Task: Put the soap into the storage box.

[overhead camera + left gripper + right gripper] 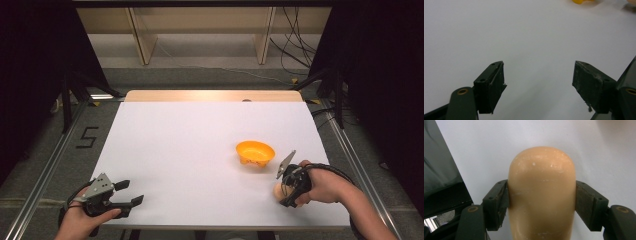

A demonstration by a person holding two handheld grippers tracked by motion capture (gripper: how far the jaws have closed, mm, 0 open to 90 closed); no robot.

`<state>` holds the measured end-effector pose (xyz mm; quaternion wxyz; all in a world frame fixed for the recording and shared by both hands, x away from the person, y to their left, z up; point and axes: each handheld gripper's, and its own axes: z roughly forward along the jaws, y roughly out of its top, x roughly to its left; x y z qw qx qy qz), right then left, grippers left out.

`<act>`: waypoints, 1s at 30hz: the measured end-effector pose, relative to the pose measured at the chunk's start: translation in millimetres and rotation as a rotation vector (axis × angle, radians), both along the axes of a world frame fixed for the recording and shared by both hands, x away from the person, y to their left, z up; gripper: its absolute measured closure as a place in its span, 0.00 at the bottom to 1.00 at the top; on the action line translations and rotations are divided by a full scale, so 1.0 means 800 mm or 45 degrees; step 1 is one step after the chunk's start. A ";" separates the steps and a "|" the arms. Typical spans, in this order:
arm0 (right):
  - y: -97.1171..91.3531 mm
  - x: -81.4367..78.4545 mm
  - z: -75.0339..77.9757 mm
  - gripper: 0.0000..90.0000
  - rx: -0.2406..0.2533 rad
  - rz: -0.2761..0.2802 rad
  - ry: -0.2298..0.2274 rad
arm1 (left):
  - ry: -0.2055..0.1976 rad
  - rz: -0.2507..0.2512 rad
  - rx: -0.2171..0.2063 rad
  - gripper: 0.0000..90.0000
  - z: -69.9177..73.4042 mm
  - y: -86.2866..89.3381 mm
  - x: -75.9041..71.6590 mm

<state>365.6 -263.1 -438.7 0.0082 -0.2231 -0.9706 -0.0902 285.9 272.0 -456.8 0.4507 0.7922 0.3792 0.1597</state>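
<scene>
My R gripper (541, 202) pinches the tan rounded piece (542, 195) near table's (200, 150) right front, beside orange bowl (255, 152). L gripper (539, 82) spread, empty. Risk: smooth curved sides, could squirt out when lifted.

Grey floor (107, 127), black curtains (30, 60), wooden shelving (200, 25)
</scene>
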 end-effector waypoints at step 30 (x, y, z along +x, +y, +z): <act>0.008 0.011 0.023 0.37 -0.020 0.105 -0.058 | 0.010 0.001 -0.014 0.28 0.000 0.000 -0.001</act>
